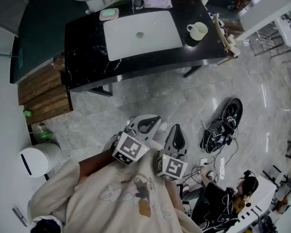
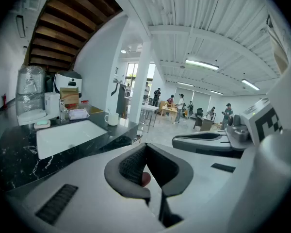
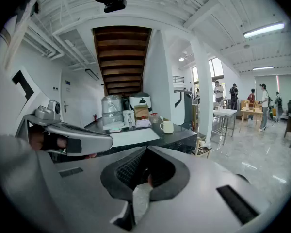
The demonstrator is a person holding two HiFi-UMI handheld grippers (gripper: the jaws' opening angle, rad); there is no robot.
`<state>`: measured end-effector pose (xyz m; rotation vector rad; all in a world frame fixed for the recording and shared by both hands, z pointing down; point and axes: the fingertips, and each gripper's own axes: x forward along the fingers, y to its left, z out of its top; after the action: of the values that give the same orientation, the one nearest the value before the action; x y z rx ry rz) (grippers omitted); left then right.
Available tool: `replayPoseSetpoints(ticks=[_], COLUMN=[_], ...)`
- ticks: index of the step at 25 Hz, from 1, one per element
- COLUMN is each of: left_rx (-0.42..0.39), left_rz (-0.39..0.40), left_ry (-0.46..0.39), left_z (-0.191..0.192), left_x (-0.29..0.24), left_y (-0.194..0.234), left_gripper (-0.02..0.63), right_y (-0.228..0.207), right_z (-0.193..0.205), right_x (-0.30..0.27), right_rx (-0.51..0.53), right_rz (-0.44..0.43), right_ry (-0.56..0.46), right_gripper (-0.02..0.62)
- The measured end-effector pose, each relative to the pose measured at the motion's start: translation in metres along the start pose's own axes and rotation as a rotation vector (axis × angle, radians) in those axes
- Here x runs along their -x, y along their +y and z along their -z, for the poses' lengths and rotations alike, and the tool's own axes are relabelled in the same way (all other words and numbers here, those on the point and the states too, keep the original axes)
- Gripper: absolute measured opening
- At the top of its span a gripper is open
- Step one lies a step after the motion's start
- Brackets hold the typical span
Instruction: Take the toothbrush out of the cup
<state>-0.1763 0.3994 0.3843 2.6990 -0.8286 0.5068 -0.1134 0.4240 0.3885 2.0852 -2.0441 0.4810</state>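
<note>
The toothbrush (image 3: 161, 121) shows only as a thin stem rising from the white ceramic mug-shaped cup (image 1: 198, 31); its head is too small to make out. The cup stands far ahead of both grippers, on the black marble-patterned counter (image 1: 87, 57), just beside the right edge of the white rectangular sink basin (image 1: 140, 33). From the right gripper (image 3: 146, 149) it lies well ahead and slightly right of the jaw line. From the left gripper (image 2: 145, 147) it lies well ahead and a little left of the jaw line.

Both grippers are held close to the person's chest, side by side and nearly touching, tilted a little downward and well apart from the counter. The left gripper is clenched, its dark padded jaws meeting at the tips with nothing between them. The right gripper is likewise clenched and empty.

Beyond the basin, farther from the grippers, a pale green soap dish (image 1: 109, 14) sits on the counter.
</note>
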Motion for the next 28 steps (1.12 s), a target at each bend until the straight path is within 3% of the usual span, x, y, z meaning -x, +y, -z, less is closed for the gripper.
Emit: replayPoseSetpoints(ticks=[10,19,28], left_rx=[-0.052,-0.028,0.031], left_rz=[-0.057,-0.075,-0.129], left_ry=[-0.026,-0.019,-0.017], left_z=[-0.033,-0.047,-0.051], left_x=[-0.011,-0.04,-0.084], left_y=[-0.03,-0.045,-0.074], left_gripper=[0.008,0.008,0.006], right_y=[-0.032,-0.053,-0.112], right_z=[-0.023,-0.039,-0.034], right_x=[0.002,-0.005,-0.008], right_rx=[-0.062,-0.007,-0.033], right_rz=[-0.053,-0.144,-0.178], right_ry=[0.005,-0.035,-0.021], right_gripper=[0.017,0.018,0.018])
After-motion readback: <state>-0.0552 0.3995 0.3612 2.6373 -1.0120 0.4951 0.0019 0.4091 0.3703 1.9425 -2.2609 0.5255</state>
